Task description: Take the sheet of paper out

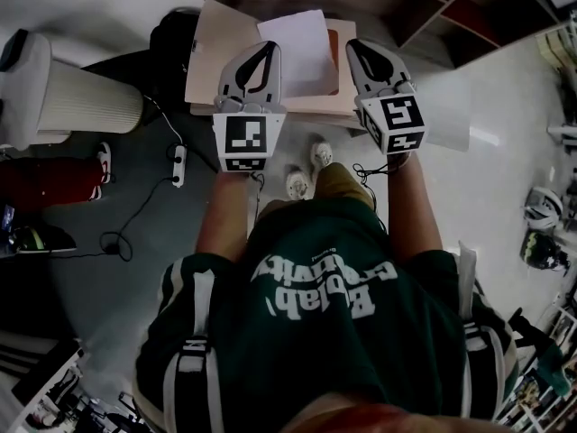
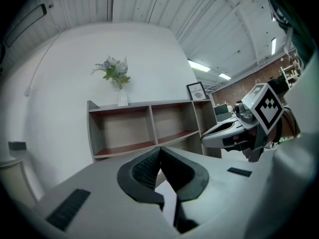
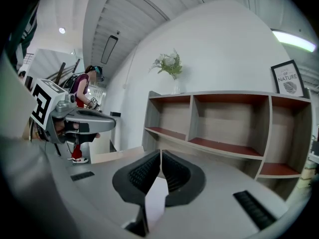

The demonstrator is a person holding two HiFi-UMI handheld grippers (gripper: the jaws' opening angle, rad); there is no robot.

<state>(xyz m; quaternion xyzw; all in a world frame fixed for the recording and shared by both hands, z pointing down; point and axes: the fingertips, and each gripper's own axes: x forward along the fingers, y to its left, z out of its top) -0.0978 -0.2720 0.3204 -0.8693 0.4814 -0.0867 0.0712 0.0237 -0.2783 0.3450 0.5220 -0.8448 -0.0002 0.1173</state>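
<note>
In the head view a white sheet of paper [image 1: 297,52] lies flat on a tan folder [image 1: 216,57] with a red-brown cover [image 1: 334,66] showing at its right edge. My left gripper [image 1: 269,48] reaches over the sheet's left edge, and my right gripper [image 1: 353,45] hovers just off its right edge. Both point forward and level. In the left gripper view the left gripper [image 2: 160,149] has its tips together, as does the right gripper [image 3: 160,154] in its own view. White shows through the gap behind each pair of tips. I cannot tell whether it is the sheet.
An empty wooden shelf unit [image 3: 224,128] stands ahead against a white wall, with a vase of flowers [image 2: 117,78] on top. A white ribbed cylinder [image 1: 77,102] stands at the left, with a power strip and cable [image 1: 178,165] on the floor. A person [image 3: 82,88] stands far left.
</note>
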